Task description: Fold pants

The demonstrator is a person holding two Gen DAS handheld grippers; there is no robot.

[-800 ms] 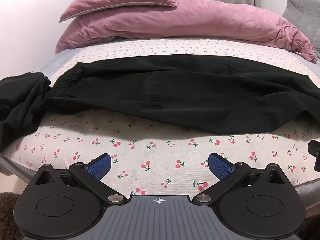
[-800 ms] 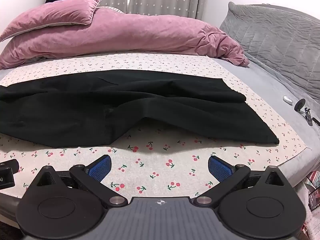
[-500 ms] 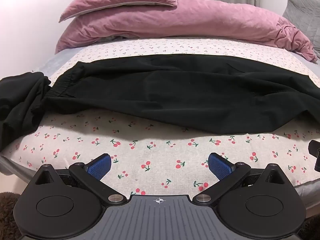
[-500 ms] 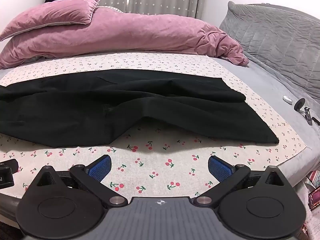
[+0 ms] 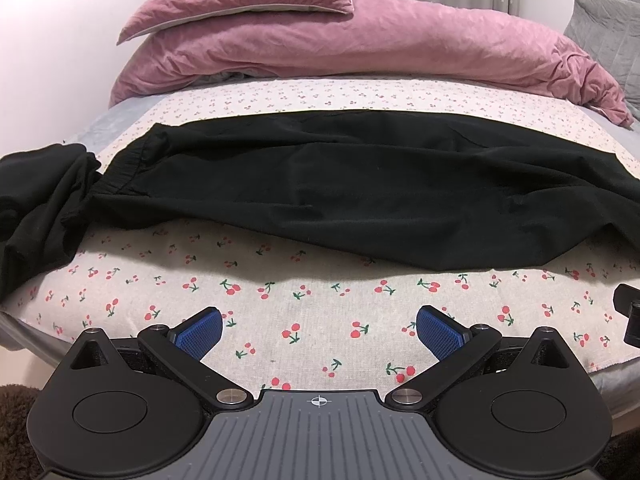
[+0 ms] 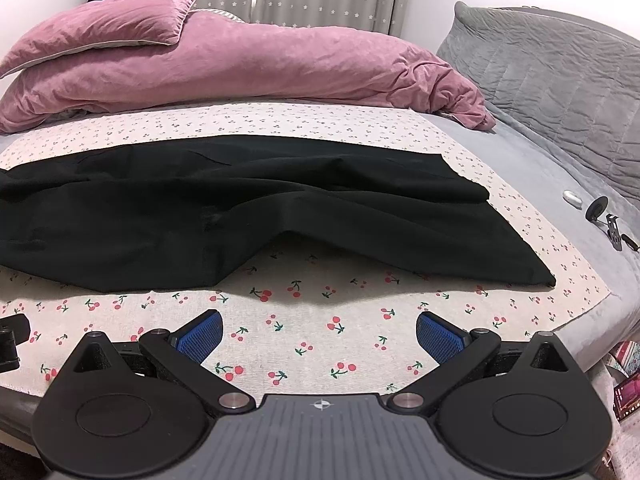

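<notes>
Nearest, the left gripper (image 5: pixel 319 330) and the right gripper (image 6: pixel 319 330) are held above the cherry-print sheet (image 5: pixel 320 304), fingers spread wide with nothing between them; compared with a moment ago, next to nothing has shifted in either view, so no grasp is judged begun and folding remains entirely ahead. Beyond, the black pants (image 5: pixel 340 188) are laid flat across the sheet, waistband (image 5: pixel 120 168) at the left, legs parted toward the right, the nearer hem (image 6: pixel 532 272) by the sheet's right edge; another dark garment (image 5: pixel 36 208) is draped just beside the waistband. Farthest, a pink duvet (image 6: pixel 260 68) is heaped.
</notes>
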